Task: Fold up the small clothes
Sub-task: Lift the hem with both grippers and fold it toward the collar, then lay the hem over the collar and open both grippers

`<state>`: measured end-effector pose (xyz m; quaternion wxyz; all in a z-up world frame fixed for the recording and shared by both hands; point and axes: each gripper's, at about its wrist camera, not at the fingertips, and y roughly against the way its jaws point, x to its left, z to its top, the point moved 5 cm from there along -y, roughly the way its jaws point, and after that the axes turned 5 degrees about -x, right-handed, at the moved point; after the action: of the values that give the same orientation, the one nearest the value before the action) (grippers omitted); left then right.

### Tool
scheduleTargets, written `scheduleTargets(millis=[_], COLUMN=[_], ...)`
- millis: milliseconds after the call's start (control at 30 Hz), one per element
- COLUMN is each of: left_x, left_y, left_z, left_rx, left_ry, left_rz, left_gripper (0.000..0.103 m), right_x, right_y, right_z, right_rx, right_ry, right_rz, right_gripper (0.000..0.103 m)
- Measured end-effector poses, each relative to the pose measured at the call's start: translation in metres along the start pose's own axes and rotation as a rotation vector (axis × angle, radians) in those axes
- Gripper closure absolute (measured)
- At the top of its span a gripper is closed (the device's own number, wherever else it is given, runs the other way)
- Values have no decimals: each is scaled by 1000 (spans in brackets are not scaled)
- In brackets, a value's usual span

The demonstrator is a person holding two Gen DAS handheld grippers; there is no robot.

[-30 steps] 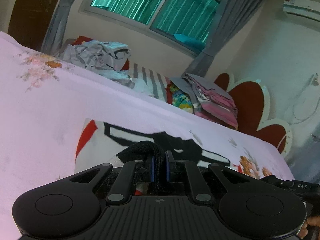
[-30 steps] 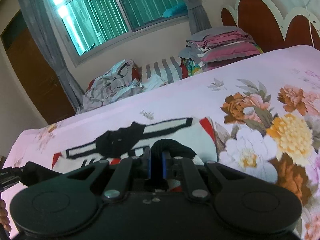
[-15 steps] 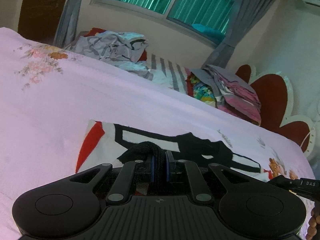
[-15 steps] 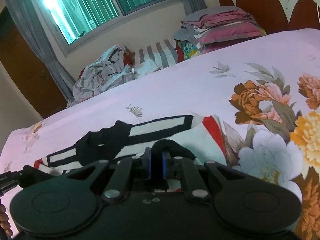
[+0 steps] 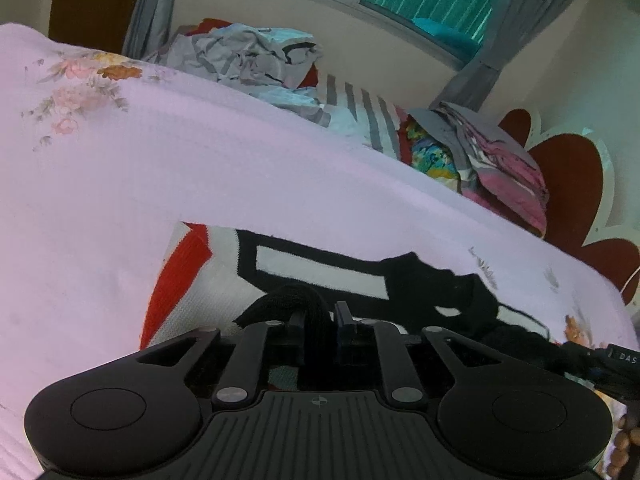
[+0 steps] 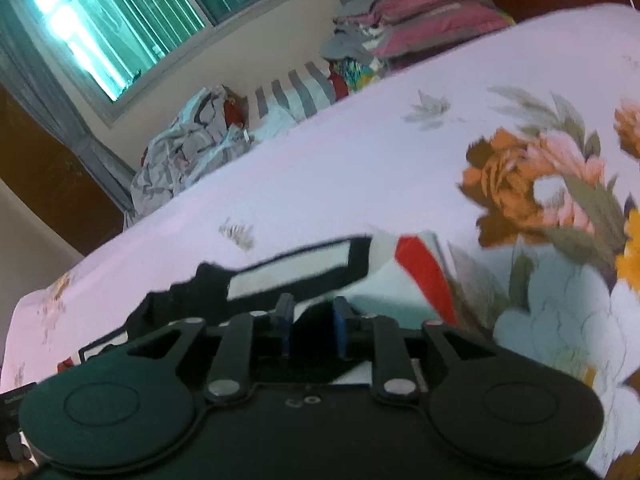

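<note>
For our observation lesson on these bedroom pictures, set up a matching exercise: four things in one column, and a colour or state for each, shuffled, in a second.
Things:
1. bedsheet
2. headboard
3. grey clothes pile
4. pillow

Descriptions:
A. crumpled
B. pink with flowers
C. grey and white stripes
D. dark red with scalloped pale edge

Pairs: 1-B, 2-D, 3-A, 4-C

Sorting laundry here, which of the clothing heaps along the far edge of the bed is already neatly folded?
The pink and grey stack nearest the red headboard; the grey pile by the curtain is crumpled and loose.
</note>
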<state>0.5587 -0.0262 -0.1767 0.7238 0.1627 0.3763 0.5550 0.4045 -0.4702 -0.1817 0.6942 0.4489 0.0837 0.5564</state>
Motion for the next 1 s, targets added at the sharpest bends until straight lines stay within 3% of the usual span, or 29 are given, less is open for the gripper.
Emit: scheduleTargets(millis=[67,167,267,333,433,567,733,833,900,1000], left_x=[0,-1,2,7,12,2,-8,-11,-9,-7], left_y=[3,9,18,26,28,17,-3,-10,-11,-10], left_z=[3,6,11,16,18,3,-9,-12,-12,-11], left_rx=[1,-7,-55,-101,-107,-56,-10,-3,-11,-33], left_ry=[6,-4,-12,-18,-46,-168,-227,-260,-252,-246], left_rz=[-18,-36,-17,0,19,10,33,56,61,67], left_gripper=[82,71,35,33,33,33,34,66,98,98], right_x=[-2,-1,-3,-2,4,6,8,14,18,23], right_y=[2,5,10,10,7,-8,-20,-22,-21,-19], right_z=[6,9,12,13,7,-4,-13,-16,-16,-15], right_rx=[-18,-31,-63,-64,-41,19,50,56,57,41], right_ry=[12,38,44,76,161,219,274,330,360,394], right_rz=[-6,1,5,2,-9,-28,-41,-40,-23,-10], right_gripper=[57,57,56,56,56,56,62,71,88,97])
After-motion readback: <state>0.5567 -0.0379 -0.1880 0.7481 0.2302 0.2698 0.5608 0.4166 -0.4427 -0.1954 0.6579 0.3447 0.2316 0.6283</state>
